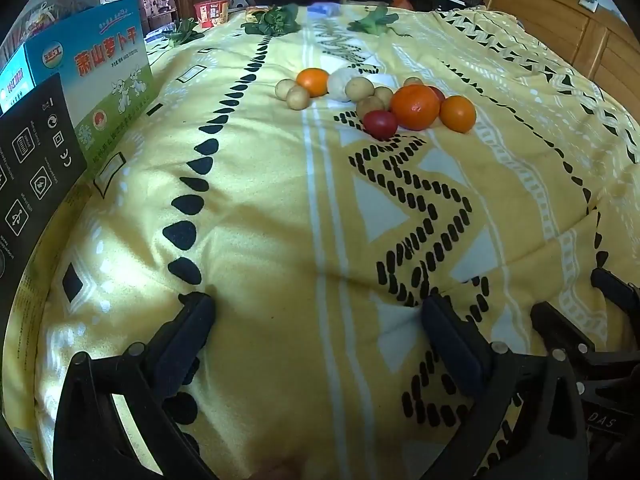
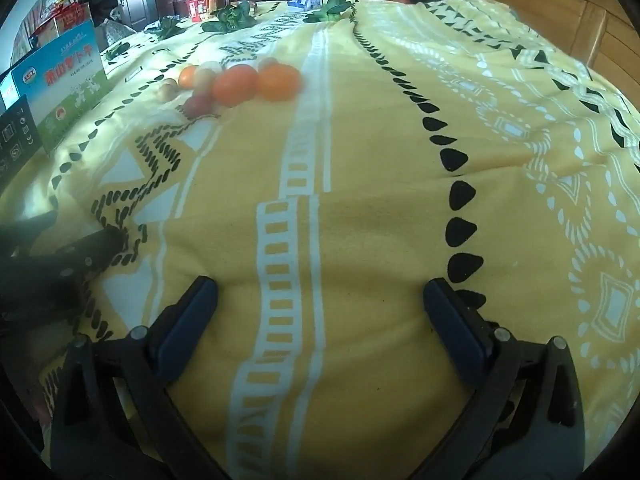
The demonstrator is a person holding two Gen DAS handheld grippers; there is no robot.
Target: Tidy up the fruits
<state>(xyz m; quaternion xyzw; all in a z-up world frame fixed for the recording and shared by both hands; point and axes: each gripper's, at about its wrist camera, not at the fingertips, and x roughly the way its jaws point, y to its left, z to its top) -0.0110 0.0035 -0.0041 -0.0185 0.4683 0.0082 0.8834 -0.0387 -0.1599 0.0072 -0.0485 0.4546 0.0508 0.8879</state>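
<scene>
A pile of produce lies on the yellow patterned cloth [image 1: 260,200]: three oranges [image 1: 414,106], a red tomato [image 1: 380,124], several small potatoes [image 1: 298,97] and a white garlic-like bulb [image 1: 340,84]. The pile also shows in the right wrist view [image 2: 234,85], far left. My left gripper [image 1: 316,320] is open and empty, well short of the pile. My right gripper [image 2: 320,304] is open and empty, to the right of the left one, far from the pile.
A blue and green carton [image 1: 106,80] and a black box [image 1: 36,160] stand at the left edge. Leafy greens [image 1: 276,20] and a red cup-noodle tub [image 1: 212,12] lie at the far end. A wooden cabinet [image 1: 580,28] stands at the right.
</scene>
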